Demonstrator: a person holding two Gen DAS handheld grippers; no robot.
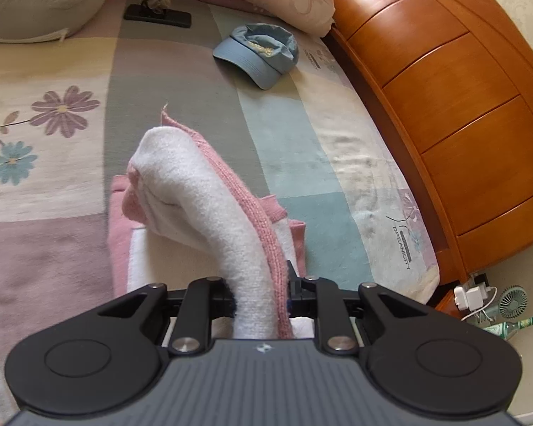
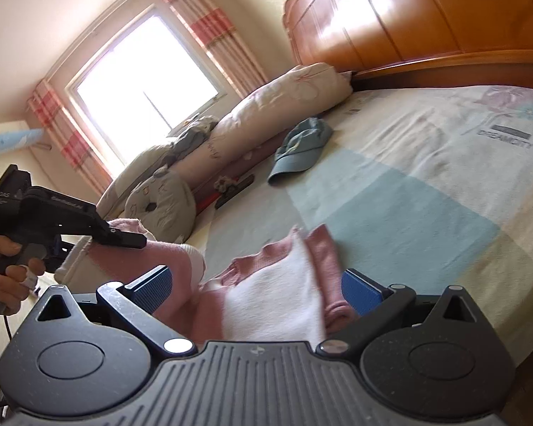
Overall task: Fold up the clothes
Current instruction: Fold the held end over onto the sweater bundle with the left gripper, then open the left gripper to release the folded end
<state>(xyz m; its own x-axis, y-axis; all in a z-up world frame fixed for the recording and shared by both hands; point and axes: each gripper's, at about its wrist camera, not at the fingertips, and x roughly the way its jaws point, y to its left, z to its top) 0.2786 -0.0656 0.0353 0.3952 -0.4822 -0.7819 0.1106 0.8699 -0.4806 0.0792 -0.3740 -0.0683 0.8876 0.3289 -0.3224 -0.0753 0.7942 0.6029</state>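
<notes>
A pink and white knit garment (image 1: 195, 191) lies on the bed. My left gripper (image 1: 261, 298) is shut on a thick fold of it and holds that fold up off the rest of the cloth. In the right wrist view the same garment (image 2: 277, 291) lies between the fingers of my right gripper (image 2: 256, 289), which is open with its blue pads (image 2: 360, 293) wide apart around the cloth. The left gripper (image 2: 124, 239) shows there at the left, held in a hand and clamped on the pink fold.
The bed has a patchwork blanket (image 1: 181, 81). A blue cap (image 1: 257, 53) lies farther up the bed. A dark phone-like object (image 1: 156, 16), pillows (image 1: 35, 0) and a rolled duvet (image 2: 266, 117) are at the far side. The wooden headboard (image 1: 455, 106) stands at the right.
</notes>
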